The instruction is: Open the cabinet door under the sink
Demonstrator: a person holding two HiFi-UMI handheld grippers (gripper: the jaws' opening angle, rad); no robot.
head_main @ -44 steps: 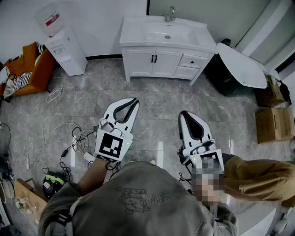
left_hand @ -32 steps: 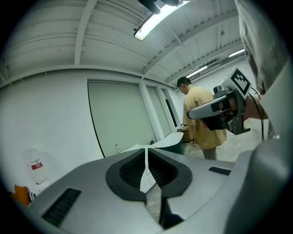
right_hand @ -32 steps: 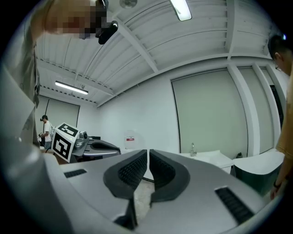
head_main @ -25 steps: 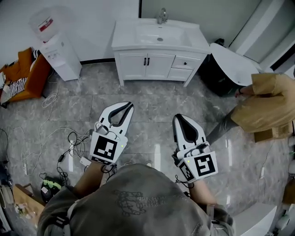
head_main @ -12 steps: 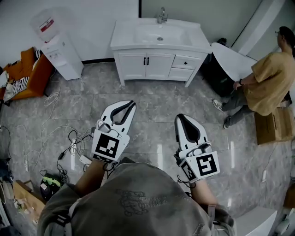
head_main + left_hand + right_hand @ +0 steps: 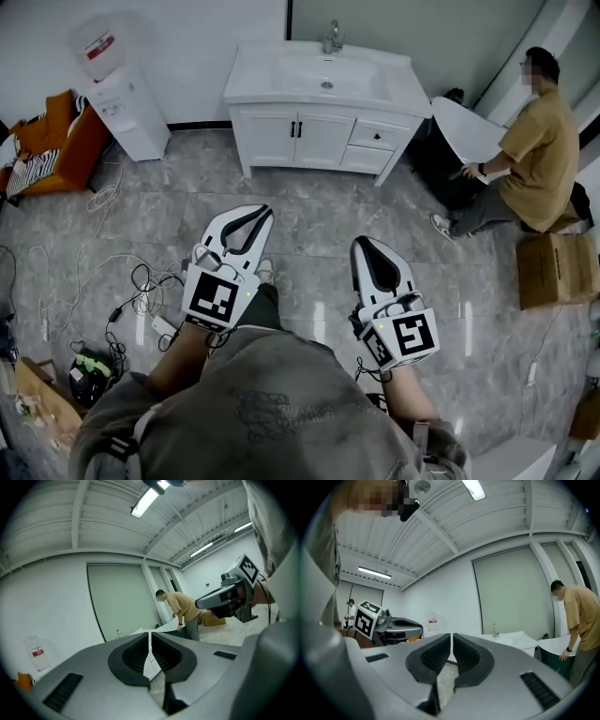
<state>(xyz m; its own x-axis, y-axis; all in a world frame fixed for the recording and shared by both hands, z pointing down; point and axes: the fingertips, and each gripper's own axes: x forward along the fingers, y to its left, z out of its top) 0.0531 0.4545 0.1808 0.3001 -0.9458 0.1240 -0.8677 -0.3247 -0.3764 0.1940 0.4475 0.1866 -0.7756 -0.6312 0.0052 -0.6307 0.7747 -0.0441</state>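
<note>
The white sink cabinet (image 6: 298, 139) stands against the far wall in the head view. Its two doors are closed, with small dark handles at their meeting edge, and drawers (image 6: 377, 138) sit to their right. Both grippers hover over the floor well short of it. My left gripper (image 6: 261, 212) is shut with nothing in it, as the left gripper view (image 6: 150, 634) also shows. My right gripper (image 6: 361, 242) is likewise shut and empty (image 6: 452, 637). The sink top with its faucet (image 6: 494, 631) shows far off in the right gripper view.
A water dispenser (image 6: 122, 94) stands left of the cabinet, with an orange seat (image 6: 52, 141) beyond it. Cables (image 6: 122, 281) lie on the floor at the left. A person in a tan shirt (image 6: 525, 159) leans over a round white tabletop (image 6: 464, 127) at the right. A cardboard box (image 6: 553, 272) sits nearby.
The person in the tan shirt has walked from my right side to the round tabletop. Both grippers stay shut and held about where they were. The cabinet doors stay closed.
</note>
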